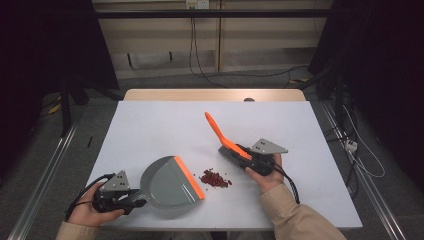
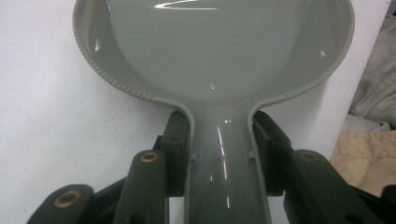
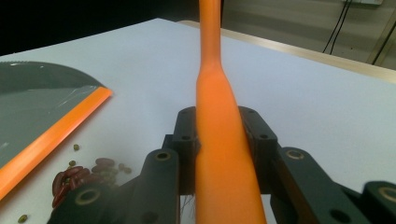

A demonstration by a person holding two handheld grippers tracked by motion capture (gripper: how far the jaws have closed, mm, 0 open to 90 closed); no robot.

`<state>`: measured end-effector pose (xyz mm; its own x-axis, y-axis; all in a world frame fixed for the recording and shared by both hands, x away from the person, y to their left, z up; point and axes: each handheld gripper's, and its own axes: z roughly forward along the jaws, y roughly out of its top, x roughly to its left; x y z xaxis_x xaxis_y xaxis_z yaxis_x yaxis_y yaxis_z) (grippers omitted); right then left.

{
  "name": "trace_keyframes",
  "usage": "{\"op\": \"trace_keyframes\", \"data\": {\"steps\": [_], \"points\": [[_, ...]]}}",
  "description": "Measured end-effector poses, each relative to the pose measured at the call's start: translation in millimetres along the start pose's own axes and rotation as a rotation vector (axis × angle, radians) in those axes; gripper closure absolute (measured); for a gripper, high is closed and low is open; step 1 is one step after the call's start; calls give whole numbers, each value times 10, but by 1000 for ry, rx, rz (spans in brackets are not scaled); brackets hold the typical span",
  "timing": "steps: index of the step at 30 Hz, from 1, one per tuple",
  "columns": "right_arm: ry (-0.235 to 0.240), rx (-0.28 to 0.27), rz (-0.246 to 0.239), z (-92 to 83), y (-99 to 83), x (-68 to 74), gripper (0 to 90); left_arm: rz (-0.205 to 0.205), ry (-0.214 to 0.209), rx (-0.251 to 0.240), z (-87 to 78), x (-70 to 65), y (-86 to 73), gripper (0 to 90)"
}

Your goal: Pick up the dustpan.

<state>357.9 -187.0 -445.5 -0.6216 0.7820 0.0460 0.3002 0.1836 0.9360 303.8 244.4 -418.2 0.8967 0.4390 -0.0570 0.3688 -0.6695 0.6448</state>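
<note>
Where the person's forearms come in at the near edge of the white table [image 1: 150, 120], the left gripper [image 1: 131, 199] is held low at the near left corner, and its jaws are clamped on the grey handle of the dustpan [image 1: 167, 182]; in the left gripper view the black pads [image 2: 177, 140] are seen pressed against both sides of that handle, with the dustpan's rounded rim [image 2: 107, 79] spread out ahead over the white surface. The dustpan is laid flat, its orange lip [image 1: 189, 177] turned toward the middle of the table, and a narrow strip of bare table is left between that lip and the small heap of red beans [image 1: 215, 178]. Just beyond the beans on their right, the right gripper [image 1: 246, 156] is closed tightly on the orange brush [image 1: 222, 135], whose dark bristles [image 1: 227, 151] are set down near the heap without being seen to touch it; the handle is slanted up and away toward the far side. In the right gripper view the orange handle [image 3: 219, 140] is gripped between the pads, and a few stray green beans [image 3: 74, 147] are scattered beside the red ones. Farther off, wide open table is left up to the far wooden edge [image 1: 215, 94].
</note>
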Motion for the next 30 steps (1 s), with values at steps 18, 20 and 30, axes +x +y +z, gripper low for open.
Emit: {"op": "trace_keyframes", "data": {"steps": [18, 20, 30], "points": [[-19, 95, -31, -68, -34, 152, 709, 2, -39, -4, 66, -17, 32, 624], [-25, 99, -32, -68, -35, 183, 709, 6, -22, 6, 62, -28, 42, 623], [-64, 94, -22, -58, -58, 358, 705, 11, -53, 4, 80, -39, 45, 621]]}}
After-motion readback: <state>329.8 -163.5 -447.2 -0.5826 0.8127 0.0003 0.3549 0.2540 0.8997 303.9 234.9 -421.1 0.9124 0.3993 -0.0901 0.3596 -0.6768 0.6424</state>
